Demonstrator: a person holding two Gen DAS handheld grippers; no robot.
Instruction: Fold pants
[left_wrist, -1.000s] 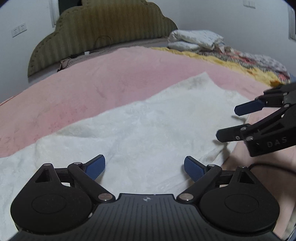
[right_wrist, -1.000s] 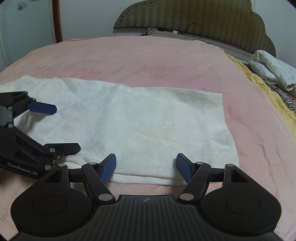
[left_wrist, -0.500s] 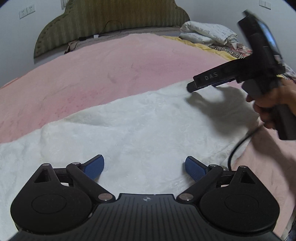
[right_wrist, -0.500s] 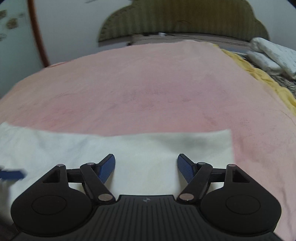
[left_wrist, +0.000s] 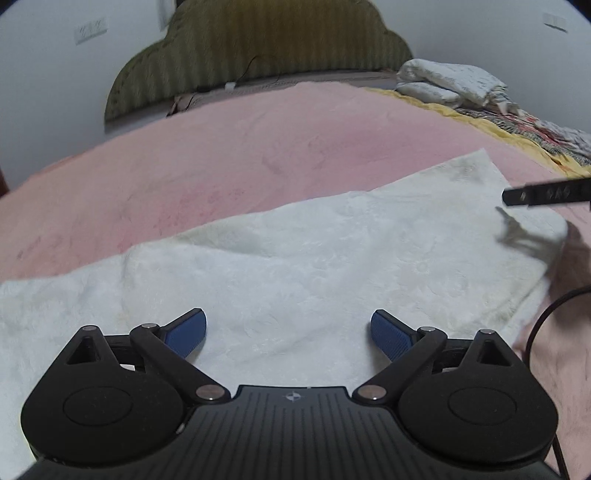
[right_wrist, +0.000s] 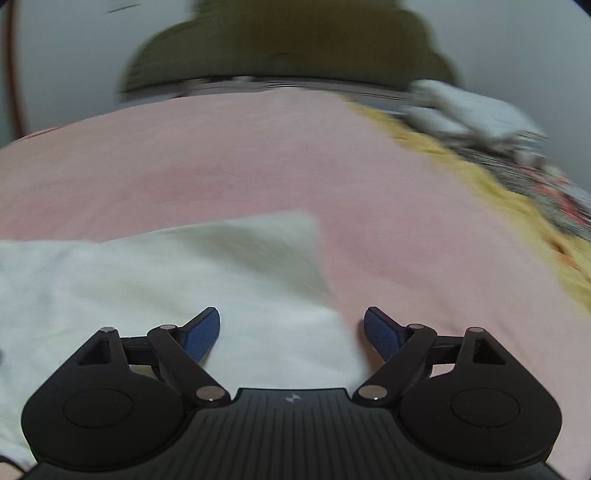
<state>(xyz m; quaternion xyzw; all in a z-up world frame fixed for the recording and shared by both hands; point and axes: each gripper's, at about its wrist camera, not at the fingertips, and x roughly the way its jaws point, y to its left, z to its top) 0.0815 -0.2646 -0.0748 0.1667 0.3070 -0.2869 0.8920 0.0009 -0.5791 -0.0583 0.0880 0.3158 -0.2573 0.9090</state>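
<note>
White pants (left_wrist: 314, 266) lie flat on the pink bed (left_wrist: 221, 155), long axis running left to right, and the right hand-held gripper (right_wrist: 291, 328) has swung from mid-garment to their right-hand end. Its jaws have just been opening, empty over the cloth's edge. The left hand-held gripper (left_wrist: 288, 330) hovers spread wide, grasping nothing.

Lettering on the other gripper's finger

In the left wrist view, a black finger (left_wrist: 546, 194) of the right gripper, far right of and beyond the near blue pads, bears pale raised letters that seem to read "DAS", blurred. A small unreadable emblem (left_wrist: 294, 397) sits behind the pads.
</note>
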